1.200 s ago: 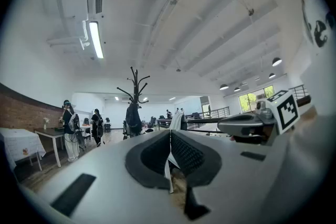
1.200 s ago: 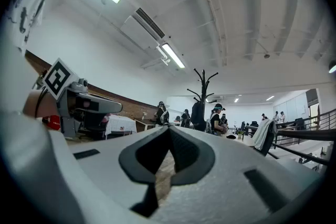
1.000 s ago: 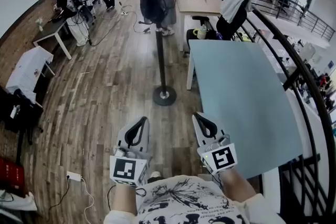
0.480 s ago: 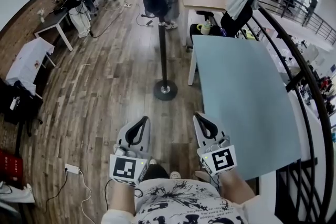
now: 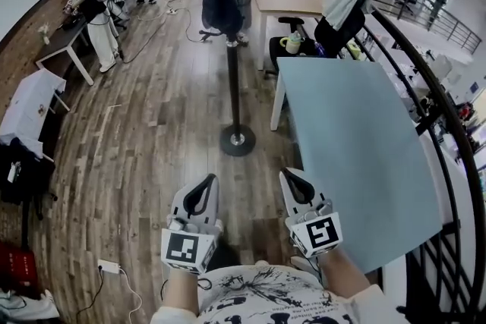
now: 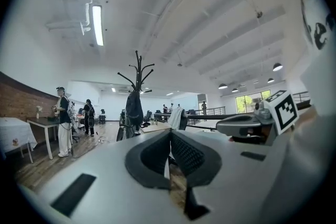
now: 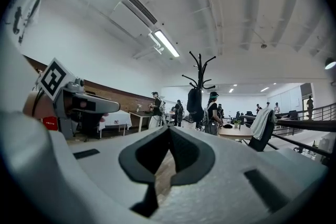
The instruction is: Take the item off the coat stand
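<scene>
Both tools are held low in front of the person, over the wooden floor (image 5: pixel 152 133). The left hand-held gripper (image 5: pixel 208 181) has its jaws pressed together with nothing between them, and so does the right hand-held gripper (image 5: pixel 286 175).

The coat stand (image 5: pixel 231 72) is straight ahead and well apart from both, with its round base on the floor. A pale blue tabletop (image 5: pixel 357 140) lies to its right.

The thing to take is a dark bag (image 5: pixel 222 5), or something like one, hanging high on the stand from one of the upper hooks. It hangs lengthwise down the pole.

In the head view the pole falls between the two tools, a little towards the left one, so the left hand seems slightly nearer, though neither is within reach.

The bag lies forward and upward from both tools. The coming move probably calls for closing that gap, then raising a tool to hook height with its jaws parted.
</scene>
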